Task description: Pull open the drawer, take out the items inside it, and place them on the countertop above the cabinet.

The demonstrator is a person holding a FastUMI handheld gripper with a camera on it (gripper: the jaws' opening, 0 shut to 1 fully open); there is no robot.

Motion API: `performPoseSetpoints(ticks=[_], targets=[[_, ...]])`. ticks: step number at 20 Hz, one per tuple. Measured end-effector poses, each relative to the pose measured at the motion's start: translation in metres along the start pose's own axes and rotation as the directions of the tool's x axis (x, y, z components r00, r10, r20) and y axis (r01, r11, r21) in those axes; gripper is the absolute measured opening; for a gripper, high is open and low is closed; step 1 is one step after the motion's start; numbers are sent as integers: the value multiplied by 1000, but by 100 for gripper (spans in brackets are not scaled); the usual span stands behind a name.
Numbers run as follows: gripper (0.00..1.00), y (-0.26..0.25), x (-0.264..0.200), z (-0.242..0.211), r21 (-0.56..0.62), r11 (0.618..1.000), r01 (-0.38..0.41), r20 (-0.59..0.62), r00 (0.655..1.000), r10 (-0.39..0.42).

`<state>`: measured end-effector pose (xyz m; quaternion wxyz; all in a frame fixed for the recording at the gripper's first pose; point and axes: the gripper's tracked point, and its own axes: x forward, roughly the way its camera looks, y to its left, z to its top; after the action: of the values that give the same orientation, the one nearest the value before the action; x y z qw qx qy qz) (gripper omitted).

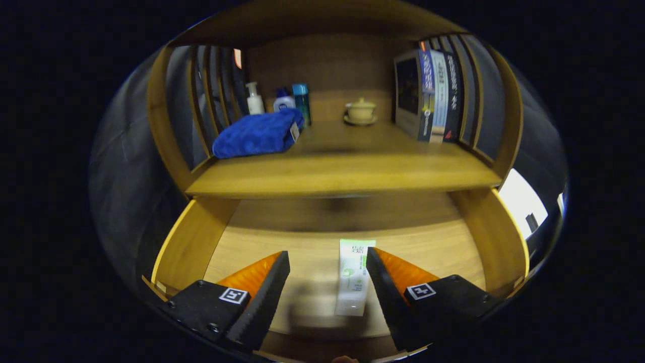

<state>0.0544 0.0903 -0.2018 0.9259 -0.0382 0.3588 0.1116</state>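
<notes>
A: The drawer (201, 242) is open, and the white tube (353, 277) lies flat on its floor at lower centre. The gripper (327, 282) hangs above with jaws wide, holding nothing.

B: The tube sits against the right finger, off-centre. Closing now could nudge it sideways (or pinch only its edge).

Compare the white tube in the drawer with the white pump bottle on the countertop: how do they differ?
The white tube lies flat on the open drawer's floor, between the open tool's fingers and close to the right one; the pump bottle stands upright at the back of the countertop, behind the blue towel. The tube has green print; the bottle looks plain. Both are mostly white.
</notes>
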Motion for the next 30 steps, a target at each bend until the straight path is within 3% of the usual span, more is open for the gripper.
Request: performPoseSetpoints(ticks=[4,7,13,19,25,30], targets=[[99,-10,21,-13,47,999,18,-173,985,-10],[99,-30,24,-13,7,998,66,-227,972,-63],[99,-25,31,-35,32,997,65,-355,934,-49],[75,-28,33,-47,-5,996,94,-400,912,-88],[46,-35,28,-49,57,994,88,-397,916,-58],[46,-26,-2,-24,117,991,68,-323,946,-27]])
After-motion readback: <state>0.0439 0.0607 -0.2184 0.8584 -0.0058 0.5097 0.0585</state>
